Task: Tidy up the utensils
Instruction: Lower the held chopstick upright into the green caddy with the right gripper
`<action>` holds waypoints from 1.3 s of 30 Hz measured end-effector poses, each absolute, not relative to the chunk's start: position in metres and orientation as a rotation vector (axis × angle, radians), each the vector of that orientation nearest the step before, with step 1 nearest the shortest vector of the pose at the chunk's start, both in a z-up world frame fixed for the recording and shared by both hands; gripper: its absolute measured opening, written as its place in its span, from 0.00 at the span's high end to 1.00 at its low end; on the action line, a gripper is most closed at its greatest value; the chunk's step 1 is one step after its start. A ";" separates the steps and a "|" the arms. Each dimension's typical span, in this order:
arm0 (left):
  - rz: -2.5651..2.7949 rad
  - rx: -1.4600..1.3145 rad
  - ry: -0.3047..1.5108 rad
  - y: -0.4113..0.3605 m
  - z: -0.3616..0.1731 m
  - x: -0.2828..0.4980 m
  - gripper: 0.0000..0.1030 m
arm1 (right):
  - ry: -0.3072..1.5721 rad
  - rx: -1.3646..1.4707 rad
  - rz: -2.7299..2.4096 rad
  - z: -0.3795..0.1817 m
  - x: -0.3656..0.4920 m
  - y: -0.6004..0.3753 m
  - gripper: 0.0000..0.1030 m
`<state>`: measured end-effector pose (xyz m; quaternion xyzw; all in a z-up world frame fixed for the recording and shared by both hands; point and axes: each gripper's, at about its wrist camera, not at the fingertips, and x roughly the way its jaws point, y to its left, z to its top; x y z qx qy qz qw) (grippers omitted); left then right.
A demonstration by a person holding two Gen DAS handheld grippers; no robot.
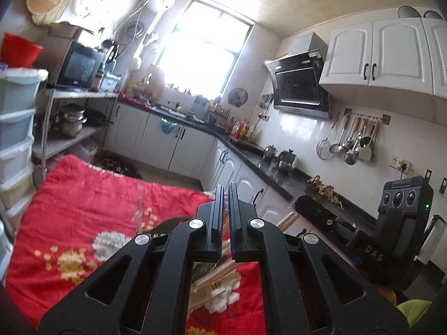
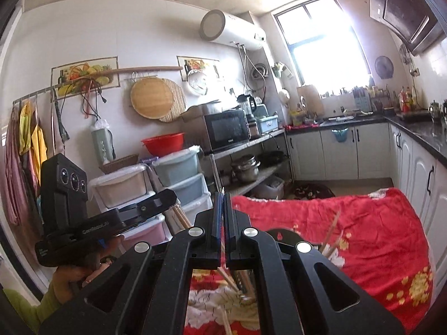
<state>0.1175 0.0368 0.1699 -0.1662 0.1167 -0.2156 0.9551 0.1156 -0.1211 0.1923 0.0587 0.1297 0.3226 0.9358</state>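
Observation:
My left gripper point(image 1: 225, 192) is almost shut, with a thin clear or reddish strip in the narrow gap; I cannot tell what it is. Several wooden chopsticks point(image 1: 215, 275) lie below it on the red floral cloth point(image 1: 83, 203). My right gripper point(image 2: 223, 198) is shut on a thin chopstick point(image 2: 222, 248) that runs between the jaws. Below it more chopsticks point(image 2: 232, 282) stand in a clear glass holder point(image 2: 245, 284). Other chopstick tips point(image 2: 332, 229) rise to its right. The left gripper body point(image 2: 83, 223) shows in the right wrist view, the right one point(image 1: 391, 223) in the left wrist view.
The red cloth point(image 2: 363, 223) covers a table in a kitchen. A black counter point(image 1: 279, 173) with kettles runs along the right. Stacked plastic drawers point(image 2: 173, 184) and a shelf with a microwave point(image 2: 226, 131) stand on the left. Utensils hang on a wall rail point(image 1: 354, 136).

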 end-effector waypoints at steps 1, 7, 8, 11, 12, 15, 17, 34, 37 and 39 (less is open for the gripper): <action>-0.439 -0.333 0.229 0.035 0.173 0.118 0.99 | 0.261 0.125 0.656 0.195 0.117 -0.121 0.98; -0.431 -0.323 0.189 0.032 0.193 0.128 0.99 | 0.220 0.138 0.642 0.210 0.128 -0.121 0.98; -0.425 -0.323 0.185 0.032 0.196 0.132 0.99 | 0.213 0.137 0.639 0.213 0.129 -0.120 0.98; -0.410 -0.321 0.179 0.034 0.201 0.138 1.00 | 0.196 0.134 0.625 0.220 0.136 -0.117 0.98; -0.403 -0.317 0.177 0.033 0.203 0.141 1.00 | 0.192 0.136 0.623 0.221 0.138 -0.117 0.98; -0.393 -0.311 0.183 0.032 0.208 0.151 1.00 | 0.187 0.127 0.614 0.222 0.144 -0.114 0.98; -0.383 -0.305 0.185 0.030 0.210 0.158 1.00 | 0.188 0.122 0.608 0.223 0.148 -0.112 0.98; -0.324 -0.296 0.228 0.028 0.176 0.208 1.00 | 0.215 0.135 0.578 0.201 0.183 -0.108 0.98; -0.317 -0.306 0.240 0.031 0.172 0.212 1.00 | 0.227 0.139 0.575 0.194 0.189 -0.108 0.98; -0.313 -0.309 0.247 0.032 0.168 0.214 1.00 | 0.235 0.141 0.570 0.190 0.193 -0.107 0.98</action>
